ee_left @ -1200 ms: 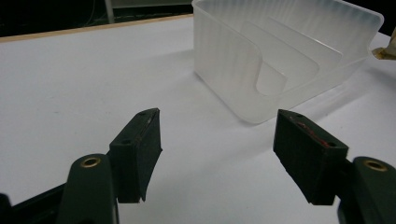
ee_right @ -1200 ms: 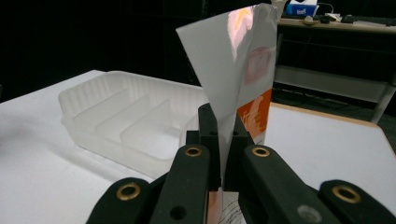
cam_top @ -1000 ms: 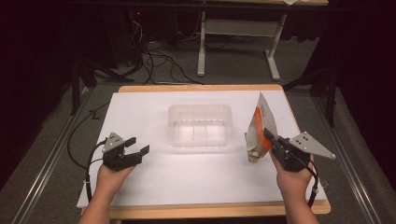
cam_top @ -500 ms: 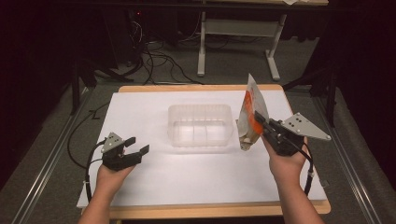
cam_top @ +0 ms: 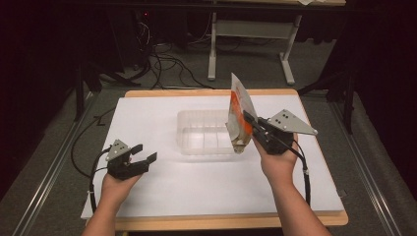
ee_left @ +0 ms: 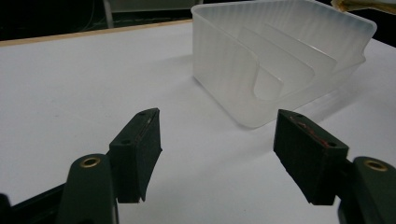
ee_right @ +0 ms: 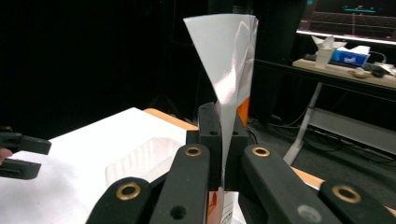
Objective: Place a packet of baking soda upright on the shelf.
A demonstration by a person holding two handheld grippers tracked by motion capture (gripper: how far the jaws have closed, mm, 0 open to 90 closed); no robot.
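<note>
A white and orange pouch (cam_top: 239, 114) hangs upright over the right end of a clear plastic bin (cam_top: 196, 132) at the table's middle. My right gripper (cam_top: 247, 119) is shut on the pouch; in the right gripper view the jaws pinch its glossy white sheet (ee_right: 226, 70). My left gripper (cam_top: 144, 152) rests open near the front left of the white table, holding nothing. In the left gripper view its two pads (ee_left: 144, 140) stand wide apart, facing the ribbed bin (ee_left: 280, 60) with its inner dividers.
The white table top (cam_top: 162, 191) has a wooden edge (cam_top: 206, 92). Behind it lie cables (cam_top: 162, 61) on the floor and a desk frame (cam_top: 251, 29). A shelf with small items (ee_right: 348, 58) stands far right in the right gripper view.
My right gripper has carried the pouch left and up, from beside the bin's right side to over its right end. The left gripper has stayed put.
</note>
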